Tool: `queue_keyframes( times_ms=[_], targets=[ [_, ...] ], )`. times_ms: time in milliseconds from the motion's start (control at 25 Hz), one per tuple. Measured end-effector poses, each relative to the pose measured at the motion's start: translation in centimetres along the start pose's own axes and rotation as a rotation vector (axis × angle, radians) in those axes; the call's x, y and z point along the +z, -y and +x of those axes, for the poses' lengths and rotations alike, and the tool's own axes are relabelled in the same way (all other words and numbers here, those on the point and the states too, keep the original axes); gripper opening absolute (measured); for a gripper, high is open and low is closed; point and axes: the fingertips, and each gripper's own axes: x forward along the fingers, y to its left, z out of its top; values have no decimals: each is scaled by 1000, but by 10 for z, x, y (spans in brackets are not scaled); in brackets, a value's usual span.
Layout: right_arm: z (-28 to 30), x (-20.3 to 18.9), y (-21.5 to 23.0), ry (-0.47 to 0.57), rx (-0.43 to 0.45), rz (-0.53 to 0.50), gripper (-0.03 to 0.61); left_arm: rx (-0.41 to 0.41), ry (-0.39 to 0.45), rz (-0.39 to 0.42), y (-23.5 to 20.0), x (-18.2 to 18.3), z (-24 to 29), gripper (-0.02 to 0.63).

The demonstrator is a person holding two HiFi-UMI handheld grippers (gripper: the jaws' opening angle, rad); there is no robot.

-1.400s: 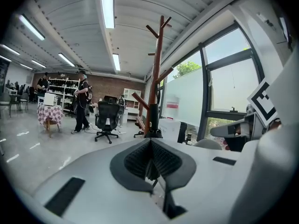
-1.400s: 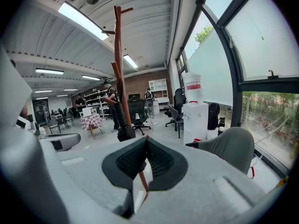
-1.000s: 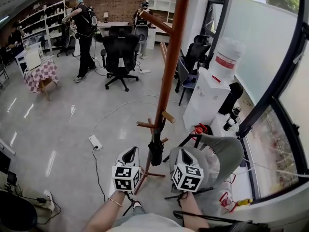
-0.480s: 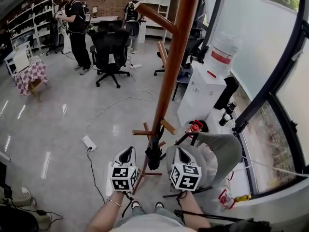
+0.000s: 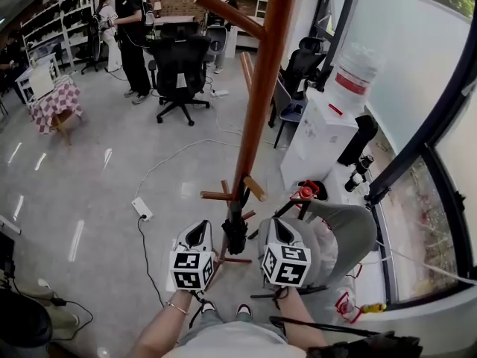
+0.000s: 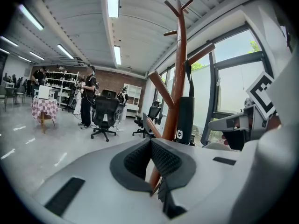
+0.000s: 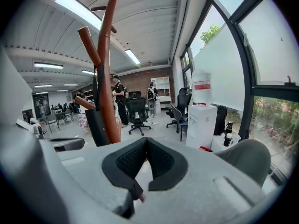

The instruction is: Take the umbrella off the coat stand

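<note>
The coat stand [image 5: 257,103] is a tall brown wooden pole with angled pegs. A folded black umbrella [image 5: 235,231] hangs close against its lower part. In the left gripper view the umbrella [image 6: 185,120] shows just right of the pole [image 6: 177,92]. In the right gripper view the umbrella [image 7: 97,125] is left of the pole [image 7: 108,78]. My left gripper [image 5: 199,233] sits just left of the umbrella, and its jaws [image 6: 150,146] are shut on nothing. The right gripper [image 5: 279,231] is just right of the umbrella, also shut and empty [image 7: 146,146].
A white water dispenser [image 5: 317,136] stands right of the stand, by the glass wall. Close to my right gripper is a grey seat [image 5: 352,233]. A power strip [image 5: 141,209] and cable lie on the floor at left. Black office chairs [image 5: 179,69] and people [image 5: 134,32] are at the back.
Both grippers have shifted slightly while staying shut on either side of the hanging umbrella. The head view has swung a little. The umbrella has not moved.
</note>
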Motion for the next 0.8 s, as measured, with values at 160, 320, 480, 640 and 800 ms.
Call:
queue_keyframes(
  times_ms=[160, 320, 480, 640, 800],
  targets=[
    [-4, -3, 9, -7, 12, 1, 5, 2, -6, -7, 10, -7, -3, 3],
    [-9, -12, 19, -22, 8, 10, 5, -5, -23, -8, 20, -19, -5, 3],
    [-12, -25, 28, -46, 1, 19, 5, -1, -58, -7, 26, -36, -5, 3],
    [-12, -39, 36, -75, -3, 26, 5, 5, -95, -20, 30, -55, -3, 3],
    [-9, -55, 42, -108, 0, 42, 5, 14, -140, -34, 33, -77, -2, 3]
  ],
)
